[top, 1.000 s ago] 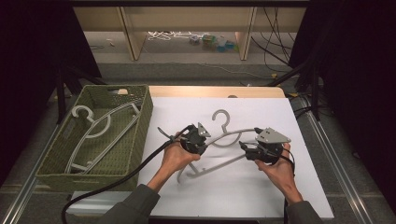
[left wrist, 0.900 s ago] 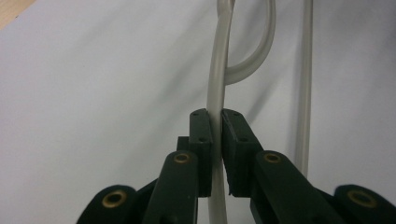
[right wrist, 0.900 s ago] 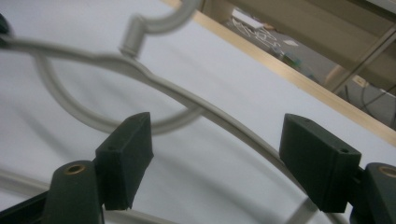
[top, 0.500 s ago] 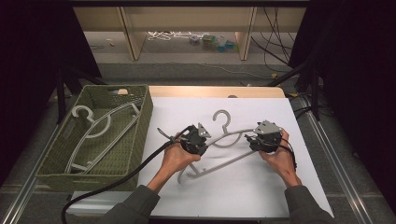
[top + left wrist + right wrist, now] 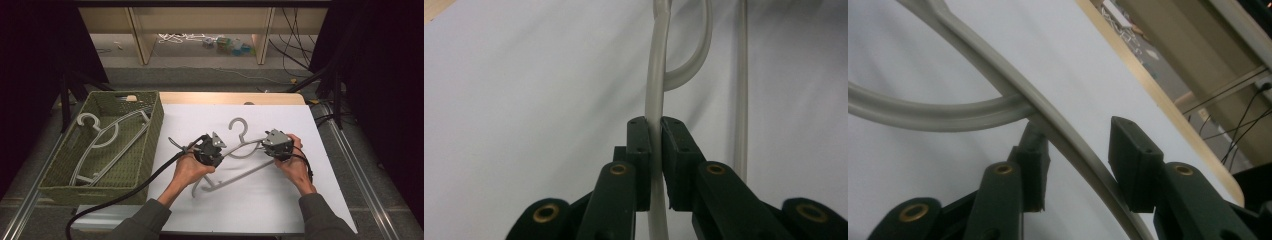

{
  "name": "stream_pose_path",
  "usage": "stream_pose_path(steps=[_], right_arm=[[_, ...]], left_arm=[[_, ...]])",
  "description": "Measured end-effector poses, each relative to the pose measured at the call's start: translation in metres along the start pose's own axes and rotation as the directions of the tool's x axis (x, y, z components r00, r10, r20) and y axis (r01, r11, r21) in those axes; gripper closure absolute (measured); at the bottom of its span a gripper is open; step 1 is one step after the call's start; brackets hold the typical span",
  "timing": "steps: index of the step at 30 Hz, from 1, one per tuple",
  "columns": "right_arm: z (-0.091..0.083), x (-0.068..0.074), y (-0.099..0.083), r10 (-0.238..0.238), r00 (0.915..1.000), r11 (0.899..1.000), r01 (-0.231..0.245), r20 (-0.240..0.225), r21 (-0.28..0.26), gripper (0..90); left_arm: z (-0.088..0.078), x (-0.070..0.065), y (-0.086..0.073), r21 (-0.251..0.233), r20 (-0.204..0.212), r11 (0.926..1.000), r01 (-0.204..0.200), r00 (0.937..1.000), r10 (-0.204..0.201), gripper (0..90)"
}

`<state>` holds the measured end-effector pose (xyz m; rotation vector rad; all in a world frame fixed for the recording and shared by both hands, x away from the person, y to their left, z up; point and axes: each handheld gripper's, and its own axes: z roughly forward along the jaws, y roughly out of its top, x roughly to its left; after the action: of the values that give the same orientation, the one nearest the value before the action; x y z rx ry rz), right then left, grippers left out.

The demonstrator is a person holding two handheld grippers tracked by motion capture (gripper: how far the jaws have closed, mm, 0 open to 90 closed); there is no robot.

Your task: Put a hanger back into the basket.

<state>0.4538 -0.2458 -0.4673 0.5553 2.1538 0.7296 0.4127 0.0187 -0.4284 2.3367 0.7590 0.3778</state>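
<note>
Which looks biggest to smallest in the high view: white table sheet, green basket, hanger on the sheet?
1. White table sheet
2. Green basket
3. Grey hanger on the sheet

The basket holds hangers of about the same size.

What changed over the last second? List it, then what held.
The right gripper slid left onto the hanger; its jaws have been closing around the arm, with a gap still visible. The left gripper stayed clamped on the hanger. The basket and its hangers kept their places.
</note>
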Motion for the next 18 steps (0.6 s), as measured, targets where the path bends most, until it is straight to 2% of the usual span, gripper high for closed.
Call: stream_pose_path(steps=[1,4,8,11,13,14,16,18], right_arm=[[0.000,-0.001,0.000,-0.030,0.9995,1.000,0.030,-0.008,-0.005,63.1],[-0.003,-0.001,0.000,-0.056,0.9984,0.998,0.056,-0.004,-0.019,65.0],[-0.012,-0.001,0.003,-0.124,0.9923,0.991,0.124,0.009,-0.057,66.7],[-0.018,-0.001,0.004,-0.164,0.9865,0.983,0.163,0.006,-0.080,68.5],[-0.023,0.001,0.005,-0.209,0.9778,0.974,0.209,0.003,-0.091,69.9],[-0.025,0.002,0.005,-0.219,0.9756,0.971,0.219,0.006,-0.100,70.7],[-0.028,0.000,0.006,-0.275,0.9613,0.956,0.275,0.018,-0.102,72.2],[-0.033,0.004,0.007,-0.317,0.9482,0.941,0.316,0.009,-0.119,74.6]], left_arm=[[0.000,0.000,0.000,-0.001,0.000,1.0000,-0.003,1.0000,0.003,82.8],[-0.003,0.000,0.000,-0.004,-0.002,0.9999,-0.015,0.9999,0.015,82.8],[-0.008,0.000,-0.002,-0.016,0.005,0.9998,0.010,0.9999,-0.010,82.8],[-0.012,0.001,-0.002,-0.003,0.011,0.9999,-0.014,0.9998,0.014,82.7],[-0.015,0.002,-0.003,-0.001,0.019,0.9999,-0.011,0.9998,0.011,82.5],[-0.016,0.003,-0.003,-0.003,0.013,0.9997,-0.025,0.9996,0.025,82.1],[-0.017,0.004,-0.003,-0.013,0.018,0.9998,-0.018,0.9997,0.019,81.1],[-0.019,0.006,-0.003,-0.014,0.026,0.9994,-0.031,0.9992,0.032,79.1]])
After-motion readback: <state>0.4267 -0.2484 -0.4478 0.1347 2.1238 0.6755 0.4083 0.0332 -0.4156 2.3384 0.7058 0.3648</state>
